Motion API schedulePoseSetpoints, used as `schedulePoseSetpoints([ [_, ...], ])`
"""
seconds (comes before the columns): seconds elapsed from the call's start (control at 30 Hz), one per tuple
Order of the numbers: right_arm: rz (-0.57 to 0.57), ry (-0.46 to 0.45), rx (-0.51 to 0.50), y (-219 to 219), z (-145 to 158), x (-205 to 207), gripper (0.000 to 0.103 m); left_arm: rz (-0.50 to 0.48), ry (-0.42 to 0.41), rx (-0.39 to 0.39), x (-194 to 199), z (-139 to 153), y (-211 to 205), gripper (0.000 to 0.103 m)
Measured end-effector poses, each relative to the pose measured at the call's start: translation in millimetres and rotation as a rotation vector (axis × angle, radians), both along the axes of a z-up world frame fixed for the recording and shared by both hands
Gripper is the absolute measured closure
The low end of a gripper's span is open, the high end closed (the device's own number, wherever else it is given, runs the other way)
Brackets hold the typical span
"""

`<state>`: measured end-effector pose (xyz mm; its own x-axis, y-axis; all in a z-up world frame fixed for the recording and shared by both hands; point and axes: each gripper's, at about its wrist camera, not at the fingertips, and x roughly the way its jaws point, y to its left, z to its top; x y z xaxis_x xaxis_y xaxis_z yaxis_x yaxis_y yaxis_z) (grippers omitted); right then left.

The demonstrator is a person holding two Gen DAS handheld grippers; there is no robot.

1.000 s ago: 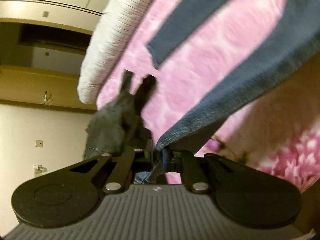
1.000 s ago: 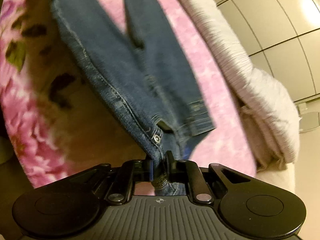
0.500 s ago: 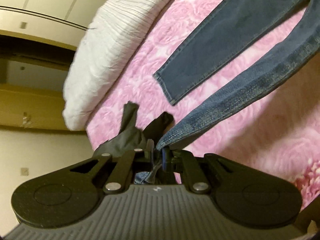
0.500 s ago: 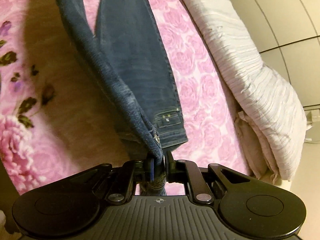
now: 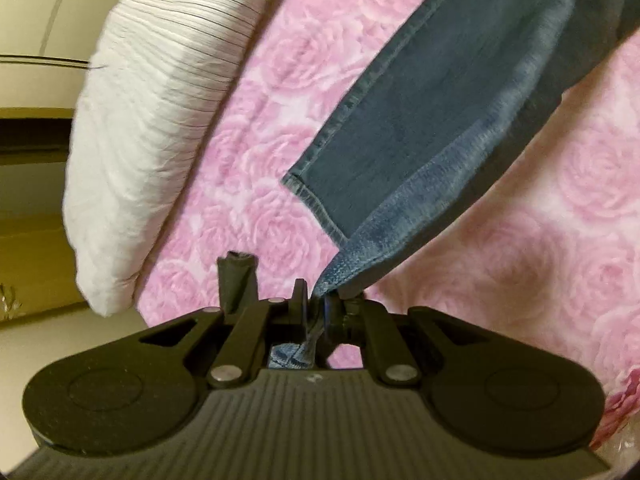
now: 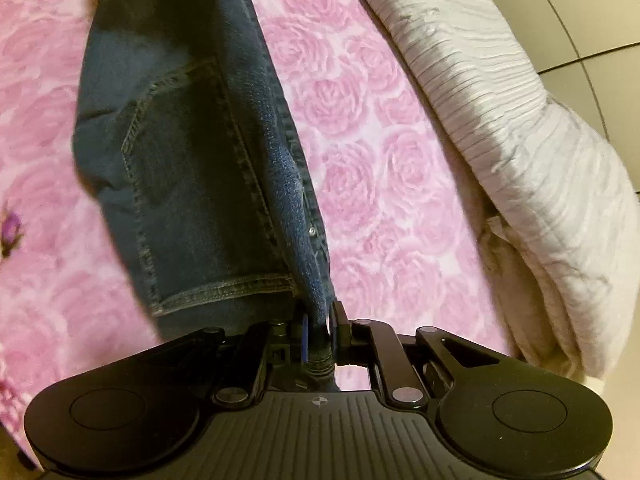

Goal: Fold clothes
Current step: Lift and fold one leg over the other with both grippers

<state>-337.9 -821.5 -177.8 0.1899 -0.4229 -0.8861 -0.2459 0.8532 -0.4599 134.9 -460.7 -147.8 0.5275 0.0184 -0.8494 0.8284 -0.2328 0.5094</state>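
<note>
The black right gripper pinches the top edge of the dark blue denim jeans, which lie with a back pocket showing on a pink rose-patterned bedspread, beside a folded white ribbed blanket.

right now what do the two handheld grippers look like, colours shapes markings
Both the left gripper and right gripper are matte black: a ribbed grey-black body with a small crosshair mark, two round discs at the sides, linkage arms with silver pivot pins, and slim fingers with blue pads. No cables, hands or sleeves show.
</note>
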Motion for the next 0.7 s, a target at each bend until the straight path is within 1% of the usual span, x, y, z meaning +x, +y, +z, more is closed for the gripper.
schedulePoseSetpoints([
  [0.17,0.001,0.019,0.093,-48.4,-28.5,19.9,0.094,0.008,0.005,0.08,18.8,-29.2,-37.8,0.096],
  [0.27,0.015,0.035,0.142,-69.4,-43.9,32.7,0.094,0.014,0.001,0.129,29.9,-49.7,-59.8,0.096],
  [0.4,0.014,0.047,0.191,-93.0,-69.8,49.1,0.094,0.021,-0.013,0.172,42.3,-76.5,-86.7,0.096],
  [0.5,-0.011,0.031,0.213,-106.4,-88.7,60.0,0.093,0.016,-0.039,0.195,45.8,-93.9,-100.6,0.095],
  [0.53,-0.026,0.026,0.209,-109.8,-96.0,62.7,0.086,0.009,-0.058,0.2,46.5,-100.2,-104.6,0.094],
  [0.57,-0.04,0.02,0.184,-112.0,-102.1,64.9,0.073,0.002,-0.078,0.205,46.8,-106.0,-107.8,0.091],
  [0.6,-0.054,0.012,0.16,-113.9,-107.7,66.8,0.067,-0.004,-0.098,0.211,46.8,-111.0,-110.2,0.09],
  [0.63,-0.072,-0.004,0.137,-114.1,-109.4,66.9,0.062,-0.012,-0.116,0.214,46.5,-114.8,-112.4,0.083],
  [0.67,-0.096,-0.025,0.132,-114.9,-107.5,66.0,0.059,-0.012,-0.126,0.211,46.1,-116.5,-113.8,0.073],
  [0.7,-0.123,-0.048,0.13,-115.7,-105.0,64.7,0.059,-0.013,-0.136,0.209,45.8,-118.1,-115.2,0.069],
])
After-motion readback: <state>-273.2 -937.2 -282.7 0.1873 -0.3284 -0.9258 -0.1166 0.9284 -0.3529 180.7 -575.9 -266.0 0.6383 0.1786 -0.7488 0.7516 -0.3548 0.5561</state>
